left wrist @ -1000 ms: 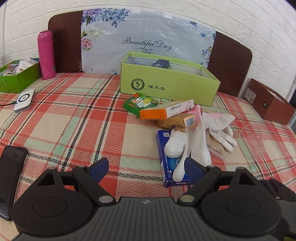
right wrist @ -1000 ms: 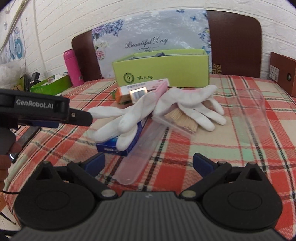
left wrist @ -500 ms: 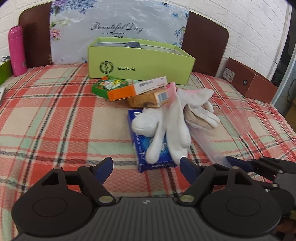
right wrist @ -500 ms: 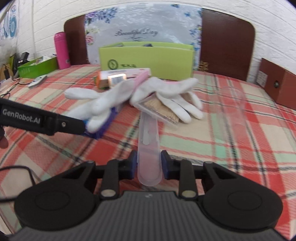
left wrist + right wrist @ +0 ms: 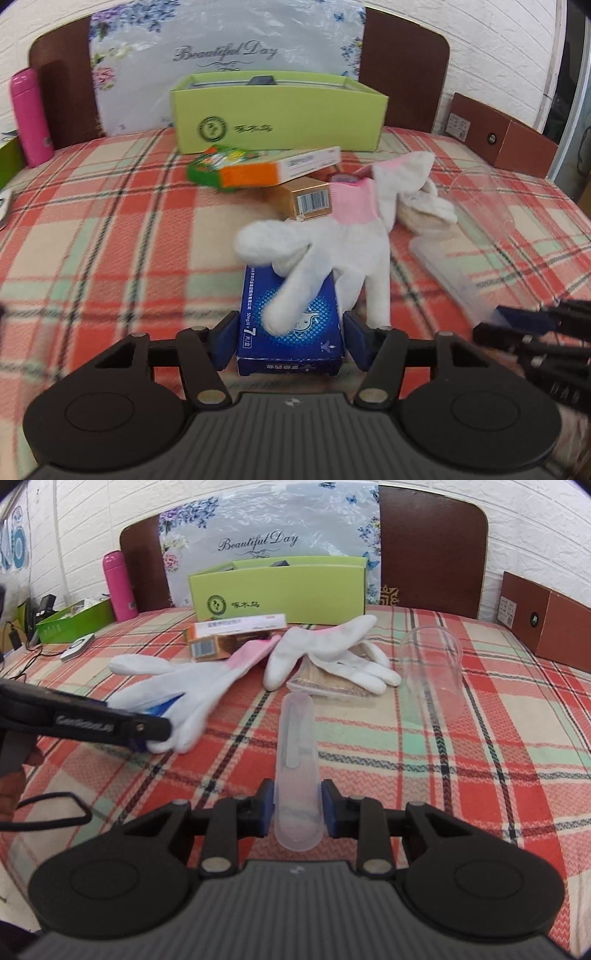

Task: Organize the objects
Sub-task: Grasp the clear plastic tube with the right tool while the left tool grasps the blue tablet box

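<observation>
Your left gripper (image 5: pixel 289 334): pads against both sides of the flat blue cardboard packet (image 5: pixel 290 325), near centre of the plaid tablecloth (image 5: pixel 110 240); a white knit glove with pink cuff (image 5: pixel 332 243) drapes over it. Your right gripper (image 5: pixel 297 808): clamped on the translucent oblong plastic case (image 5: pixel 297 760), left of the clear plastic cup (image 5: pixel 432 668).

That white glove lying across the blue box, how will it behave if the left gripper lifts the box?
The white glove is probably limp: its fingers sag over the edge of the blue box. It looks light, so it will likely slide off or drag as the box rises. The left gripper stands closed around the box alone, not the glove.
</observation>
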{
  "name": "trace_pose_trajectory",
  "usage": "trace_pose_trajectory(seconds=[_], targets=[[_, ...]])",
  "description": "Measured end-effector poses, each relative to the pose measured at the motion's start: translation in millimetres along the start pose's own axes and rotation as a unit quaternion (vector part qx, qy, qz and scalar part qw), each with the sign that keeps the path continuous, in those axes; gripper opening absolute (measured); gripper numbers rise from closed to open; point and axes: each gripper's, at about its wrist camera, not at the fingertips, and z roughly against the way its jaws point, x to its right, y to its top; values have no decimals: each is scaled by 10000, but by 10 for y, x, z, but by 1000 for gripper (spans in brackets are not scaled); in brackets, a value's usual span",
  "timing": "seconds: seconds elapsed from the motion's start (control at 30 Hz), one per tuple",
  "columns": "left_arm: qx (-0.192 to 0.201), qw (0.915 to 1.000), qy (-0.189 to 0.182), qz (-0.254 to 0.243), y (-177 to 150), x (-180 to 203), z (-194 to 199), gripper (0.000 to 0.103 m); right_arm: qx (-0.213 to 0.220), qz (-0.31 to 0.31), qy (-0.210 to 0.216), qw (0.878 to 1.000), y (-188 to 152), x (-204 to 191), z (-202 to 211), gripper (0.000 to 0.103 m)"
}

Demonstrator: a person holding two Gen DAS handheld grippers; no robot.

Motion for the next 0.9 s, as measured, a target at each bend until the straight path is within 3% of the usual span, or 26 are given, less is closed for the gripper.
trace_pose_trajectory(seconds=[0.13,0.27,0.47,0.63,0.8,0.9], targets=[[43,9996,252,119,-178,-207,216,66,-89,53,86,9999,-35,11,61,27],[38,9986,453,256,-159,-307,172,75,-62,-18,46,10000,-22,8,39,30],[86,9984,494,265,-22,-314,36,79,-48,2,79,10000,-26,-26,8,44],[80,9980,561,270,36,-356,-101,78,-36,-25,42,10000,18,-33,-53,50],[-12,9987,464,221,50,-432,-25,63,-45,-27,6,10000,94,-18,-156,50],[-65,9979,601,229,-30,-539,88,63,-115,142,100,9998,116,-45,-152,39]])
